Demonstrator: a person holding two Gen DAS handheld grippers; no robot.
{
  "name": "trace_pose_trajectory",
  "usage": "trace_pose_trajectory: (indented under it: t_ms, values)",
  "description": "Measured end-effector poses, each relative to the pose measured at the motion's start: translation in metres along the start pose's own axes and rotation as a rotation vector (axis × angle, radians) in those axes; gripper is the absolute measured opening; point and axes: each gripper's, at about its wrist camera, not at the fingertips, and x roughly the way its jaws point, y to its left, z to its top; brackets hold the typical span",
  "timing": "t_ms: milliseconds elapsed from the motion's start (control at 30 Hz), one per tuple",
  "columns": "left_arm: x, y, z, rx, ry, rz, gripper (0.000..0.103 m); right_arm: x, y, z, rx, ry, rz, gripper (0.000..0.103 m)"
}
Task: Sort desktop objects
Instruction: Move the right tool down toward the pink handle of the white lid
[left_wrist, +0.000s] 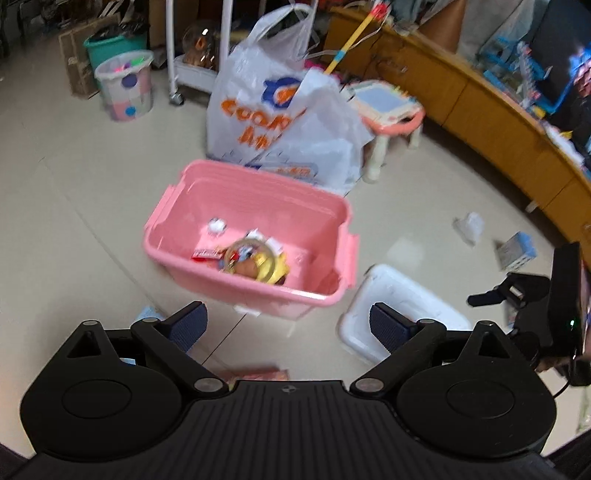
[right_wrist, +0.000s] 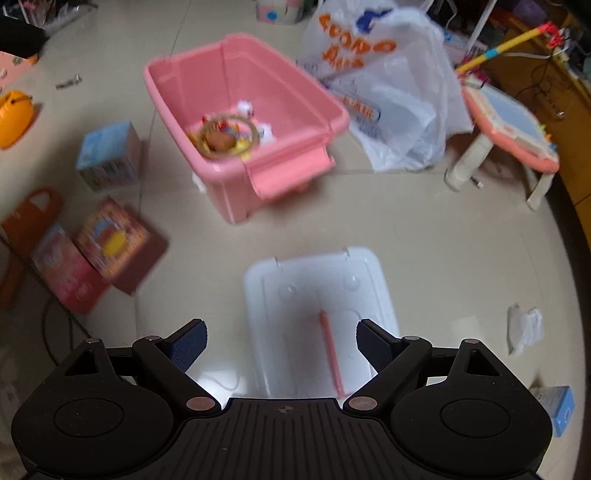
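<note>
A pink storage bin (left_wrist: 221, 192) stands open on the floor; it also shows in the right wrist view (right_wrist: 314, 96). Several small toys (left_wrist: 255, 260) lie in it, among them a yellow ring (right_wrist: 225, 136). A white lid (right_wrist: 317, 291) with a pink strip lies flat on the floor near it; it also shows in the left wrist view (left_wrist: 402, 291). My left gripper (left_wrist: 288, 326) is open and empty, above the floor in front of the bin. My right gripper (right_wrist: 282, 345) is open and empty, just above the lid. The right gripper (left_wrist: 517, 295) also shows at the right of the left wrist view.
Loose on the floor: a blue box (right_wrist: 109, 157), red booklets (right_wrist: 110, 243), an orange card (right_wrist: 31, 210), crumpled tissue (right_wrist: 524, 326) and a small blue box (left_wrist: 515, 251). A white plastic bag (left_wrist: 280, 107) and a small pink drawing table (right_wrist: 506, 122) stand behind the bin.
</note>
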Motion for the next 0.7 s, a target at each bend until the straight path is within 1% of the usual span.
trace_pose_trajectory:
  t_ms: [67,200,300,367,433,467,533,567,600,667,700]
  values:
    - [0.009,-0.003,-0.001,0.001,0.018,0.009,0.097,0.018,-0.005,-0.004,-0.032,0.029,-0.007,0.083]
    - [0.027,-0.009,-0.002,0.012,0.049,0.031,0.097,0.052,-0.014,-0.006,-0.098,0.083,-0.023,0.074]
    - [0.039,-0.011,-0.001,0.003,0.072,0.048,0.097,0.07,-0.026,0.0,-0.089,0.112,-0.067,0.073]
    - [0.045,-0.011,0.0,-0.018,0.089,0.047,0.097,0.077,-0.035,0.003,-0.088,0.106,-0.062,0.073]
    - [0.05,-0.01,0.0,-0.037,0.104,0.041,0.097,0.088,-0.041,0.004,-0.111,0.134,-0.046,0.072]
    - [0.052,-0.011,0.0,-0.04,0.111,0.04,0.097,0.094,-0.044,0.004,-0.12,0.151,-0.033,0.07]
    - [0.056,-0.012,0.0,-0.044,0.125,0.039,0.097,0.106,-0.051,0.002,-0.116,0.183,0.007,0.063]
    - [0.058,-0.012,-0.001,-0.043,0.132,0.038,0.097,0.111,-0.054,0.001,-0.116,0.194,0.028,0.054]
    - [0.06,-0.013,-0.001,-0.04,0.138,0.037,0.097,0.116,-0.055,0.0,-0.118,0.205,0.045,0.05]
    - [0.063,-0.013,-0.001,-0.043,0.146,0.038,0.097,0.127,-0.055,-0.002,-0.13,0.224,0.076,0.048]
    - [0.065,-0.013,-0.001,-0.045,0.152,0.038,0.097,0.132,-0.055,-0.004,-0.137,0.233,0.09,0.042]
